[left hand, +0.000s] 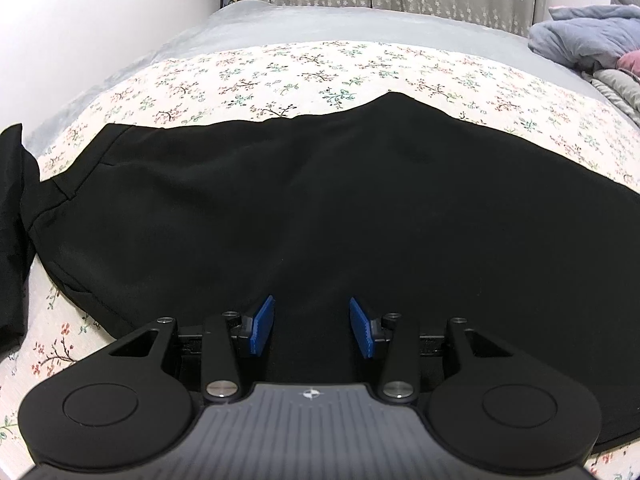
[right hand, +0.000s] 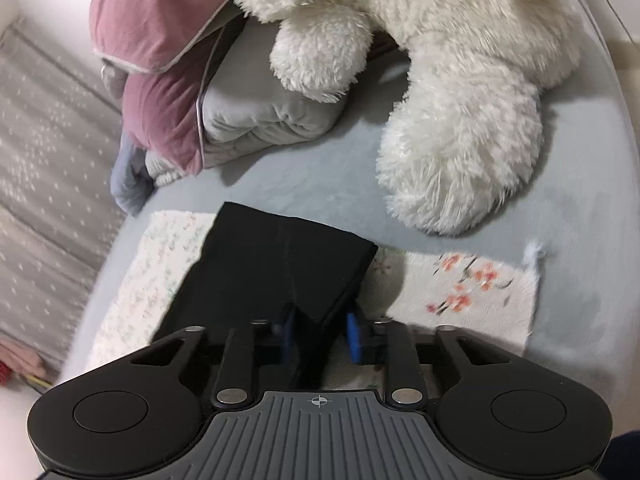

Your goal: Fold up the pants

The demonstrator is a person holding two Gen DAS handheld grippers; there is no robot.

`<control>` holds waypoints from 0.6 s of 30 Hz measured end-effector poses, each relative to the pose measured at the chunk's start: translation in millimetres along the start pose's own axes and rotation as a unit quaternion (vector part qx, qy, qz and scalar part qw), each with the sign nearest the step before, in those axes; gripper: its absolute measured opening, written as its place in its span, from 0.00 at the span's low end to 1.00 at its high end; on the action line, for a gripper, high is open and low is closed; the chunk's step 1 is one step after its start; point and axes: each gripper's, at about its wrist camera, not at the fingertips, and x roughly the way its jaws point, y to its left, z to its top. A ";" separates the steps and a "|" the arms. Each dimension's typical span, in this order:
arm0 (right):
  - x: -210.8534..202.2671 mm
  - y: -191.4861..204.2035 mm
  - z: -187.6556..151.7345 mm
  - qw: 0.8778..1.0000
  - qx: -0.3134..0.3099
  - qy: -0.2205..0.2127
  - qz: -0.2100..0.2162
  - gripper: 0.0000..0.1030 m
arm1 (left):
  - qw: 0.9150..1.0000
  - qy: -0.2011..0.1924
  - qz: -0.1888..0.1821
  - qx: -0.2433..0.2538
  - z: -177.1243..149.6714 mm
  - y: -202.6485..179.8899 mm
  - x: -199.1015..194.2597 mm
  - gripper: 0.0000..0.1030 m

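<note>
Presently gripping the pants (right hand: 276,268) hem with right gripper (right hand: 320,336); hovering left gripper (left hand: 312,328) spread, empty; keeping layers aligned, lifting evenly.

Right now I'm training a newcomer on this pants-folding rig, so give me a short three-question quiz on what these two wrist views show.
1. True or false: the left claw is clamped on the black pants.
2. What lies between the fingers of the right claw? A) the white plush toy B) the leg end of the pants C) the pink pillow
3. Fill in: the pants lie on a ______ cloth spread over the grey bed.

Key: 1 false, it is open above the fabric. 2 B. 3 floral.
</note>
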 end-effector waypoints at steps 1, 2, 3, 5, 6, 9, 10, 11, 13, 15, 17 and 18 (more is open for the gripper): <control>0.7 -2.2 -0.2 1.000 0.018 0.003 0.014 0.08 | 1.000 0.000 -0.002 -0.002 0.2 1.3 0.1 0.57; -0.9 -2.8 -0.9 0.999 0.031 0.001 0.025 0.08 | 1.000 0.001 -0.006 -0.004 0.3 2.6 0.1 0.57; -3.2 -1.4 -1.3 0.999 0.037 -0.005 0.036 0.07 | 1.000 0.002 -0.010 -0.005 0.6 3.9 -0.5 0.57; -11.7 8.5 -3.4 0.998 0.023 -0.027 0.052 0.07 | 1.000 0.004 -0.018 -0.006 1.4 6.4 -0.3 0.57; -15.4 16.2 -4.8 0.998 0.007 -0.040 0.058 0.07 | 1.000 0.005 -0.022 -0.009 2.2 7.8 -0.9 0.57; -28.8 51.5 -16.3 0.990 -0.090 -0.095 0.059 0.07 | 0.998 0.008 -0.043 -0.036 4.1 15.4 -4.7 0.57; -33.1 64.5 -23.1 0.983 -0.128 -0.112 0.062 0.07 | 0.997 0.010 -0.052 -0.049 5.4 18.9 -5.7 0.57; -37.9 81.3 -33.1 0.973 -0.179 -0.132 0.069 0.07 | 0.996 0.011 -0.060 -0.062 6.8 22.0 -6.5 0.57; -48.6 122.4 -68.5 0.924 -0.326 -0.178 0.091 0.07 | 0.994 0.010 -0.073 -0.087 9.2 26.0 -7.5 0.57; -56.7 160.1 -130.8 0.826 -0.509 -0.197 0.142 0.07 | 0.991 0.011 -0.082 -0.104 10.0 26.4 -6.8 0.57; -56.4 175.7 -208.2 0.708 -0.661 -0.166 0.183 0.08 | 0.989 0.019 -0.094 -0.111 9.3 24.8 -4.8 0.57; -52.1 174.8 -248.7 0.651 -0.723 -0.129 0.193 0.08 | 0.988 0.024 -0.102 -0.113 9.0 24.0 -3.4 0.57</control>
